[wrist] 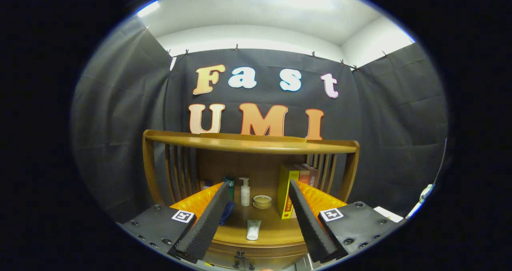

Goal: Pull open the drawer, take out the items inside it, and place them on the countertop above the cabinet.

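Note:
The wooden cabinet stands straight ahead, its countertop lying between and beyond my fingers. My gripper is open above the counter's front part, with nothing between its fingers. On the counter between the fingers lies a white tube. The drawer front with small dark knobs shows just under the counter's edge, below the fingers; I cannot tell whether it is pulled out. A blue item lies partly hidden behind the left finger.
At the back of the counter stand a white pump bottle, a teal bottle, a small round jar and upright books. A curved wooden shelf on slatted sides spans over them. Black cloth walls surround the cabinet.

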The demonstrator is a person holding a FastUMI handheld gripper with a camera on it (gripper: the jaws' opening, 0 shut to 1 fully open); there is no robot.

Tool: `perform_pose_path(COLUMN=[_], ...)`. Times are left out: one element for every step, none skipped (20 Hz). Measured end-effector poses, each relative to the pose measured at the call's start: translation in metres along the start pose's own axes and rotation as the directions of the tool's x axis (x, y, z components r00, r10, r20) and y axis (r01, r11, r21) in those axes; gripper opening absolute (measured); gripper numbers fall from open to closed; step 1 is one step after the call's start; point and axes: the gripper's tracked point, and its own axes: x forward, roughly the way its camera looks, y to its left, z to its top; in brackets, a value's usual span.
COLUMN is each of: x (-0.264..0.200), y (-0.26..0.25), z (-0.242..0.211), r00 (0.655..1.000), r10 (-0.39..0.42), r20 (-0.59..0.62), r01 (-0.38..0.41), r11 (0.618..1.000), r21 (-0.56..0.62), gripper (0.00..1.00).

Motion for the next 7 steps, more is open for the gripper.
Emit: perform_pose_path(x=[0.000, -0.001, -0.002, -0.001, -0.001, 0.000, -0.001], y=[0.000, -0.002, -0.002, -0.005, -0.005, -0.004, -0.005], z=[0.003, 0.003, 0.001, -0.002, -0.005, -0.007, -0.009], r00=[1.000, 1.000, 1.000, 1.000, 1.000, 0.999, 0.999], r10=[0.006, 0.011, 0.014, 0.015, 0.018, 0.024, 0.029], r20=[0.000, -0.002, -0.008, -0.013, -0.019, -0.028, -0.033], r01=[-0.006, -0.011, -0.014, -0.015, -0.018, -0.023, -0.027], r11=[1.000, 1.000, 1.000, 1.000, 1.000, 0.999, 0.999], r21=[0.005, 0.012, 0.018, 0.021, 0.025, 0.031, 0.037], gripper=[0.99, 0.99, 0.99, 0.99, 0.99, 0.99, 0.99])
